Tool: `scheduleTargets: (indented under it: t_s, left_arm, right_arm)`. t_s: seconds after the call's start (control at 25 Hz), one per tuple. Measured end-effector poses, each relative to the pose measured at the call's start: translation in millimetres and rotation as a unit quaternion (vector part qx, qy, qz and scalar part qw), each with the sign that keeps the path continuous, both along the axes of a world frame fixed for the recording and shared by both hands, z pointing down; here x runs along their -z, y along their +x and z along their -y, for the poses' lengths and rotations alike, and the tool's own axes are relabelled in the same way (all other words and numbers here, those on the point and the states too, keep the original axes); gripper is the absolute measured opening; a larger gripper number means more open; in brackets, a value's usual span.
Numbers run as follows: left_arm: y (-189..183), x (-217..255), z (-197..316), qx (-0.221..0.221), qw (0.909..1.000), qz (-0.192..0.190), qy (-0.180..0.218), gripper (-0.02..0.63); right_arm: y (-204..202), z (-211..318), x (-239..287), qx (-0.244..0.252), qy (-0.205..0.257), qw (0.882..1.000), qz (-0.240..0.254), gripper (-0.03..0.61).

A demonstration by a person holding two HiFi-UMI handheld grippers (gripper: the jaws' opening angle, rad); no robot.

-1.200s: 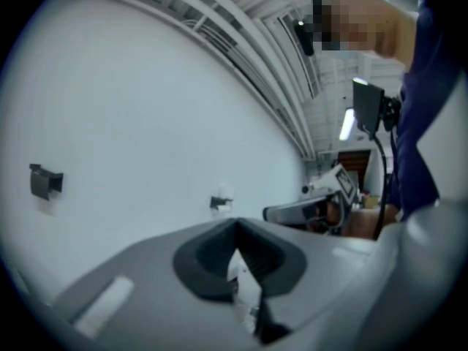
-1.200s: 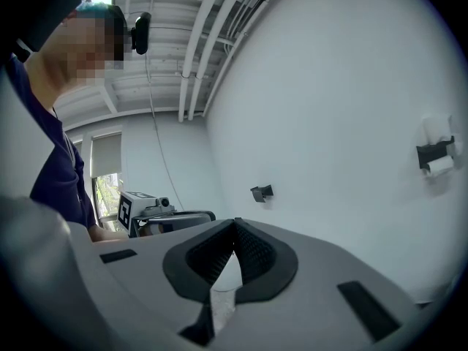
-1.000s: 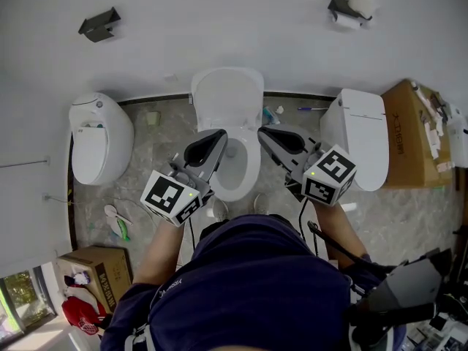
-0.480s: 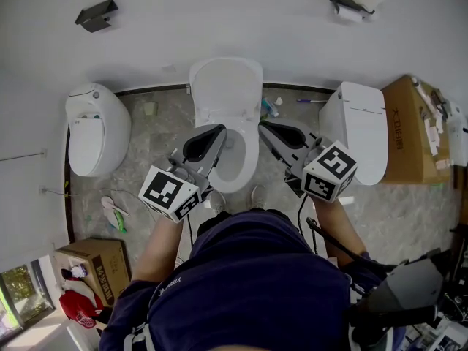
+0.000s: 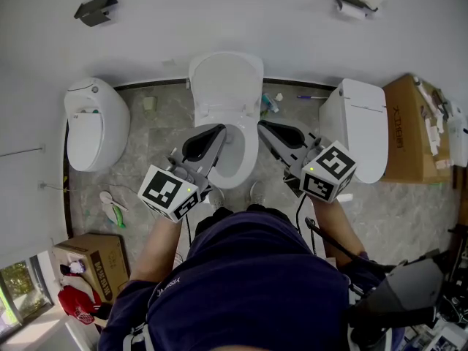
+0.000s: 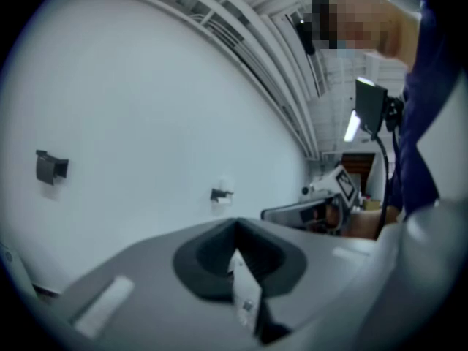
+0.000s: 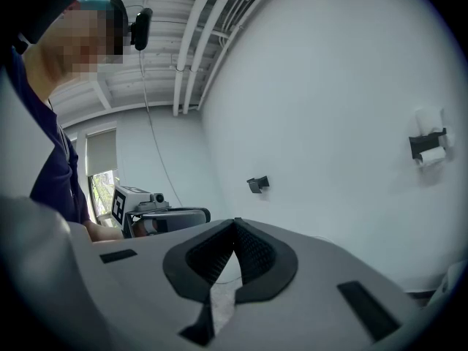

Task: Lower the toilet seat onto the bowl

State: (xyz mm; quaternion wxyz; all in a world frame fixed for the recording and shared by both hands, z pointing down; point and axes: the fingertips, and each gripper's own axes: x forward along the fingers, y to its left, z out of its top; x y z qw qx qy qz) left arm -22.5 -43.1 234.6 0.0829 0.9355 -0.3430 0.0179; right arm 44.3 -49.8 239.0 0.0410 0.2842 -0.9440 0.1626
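Head view: you're holding left gripper (image 5: 219, 133) and right gripper (image 5: 262, 129) shut and empty. Toilet seat (image 5: 225, 86) is standing upright just ahead of both, over the bowl (image 5: 247, 168).
Left gripper view: jaws are meeting, pointing at the wall (image 6: 146, 123).
Right gripper view: same.
Risk: closed tips slipping off, seat slamming down.

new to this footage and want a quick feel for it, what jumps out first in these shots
Three white toilets line the wall: the middle toilet has its seat up, while the left toilet and right toilet are closed. The left gripper and right gripper, each with a marker cube, hover over the open bowl, jaws together and empty.
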Motion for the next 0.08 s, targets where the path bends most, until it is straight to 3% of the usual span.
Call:
scheduleTargets:
  t_s: [0.08]
  left_arm:
    - [0.7, -1.2, -0.3, 0.000, 1.0000, -0.001, -0.002, 0.003]
  right_arm:
    - [0.6, 0.0, -0.9, 0.000, 0.000, 1.000, 0.000, 0.006]
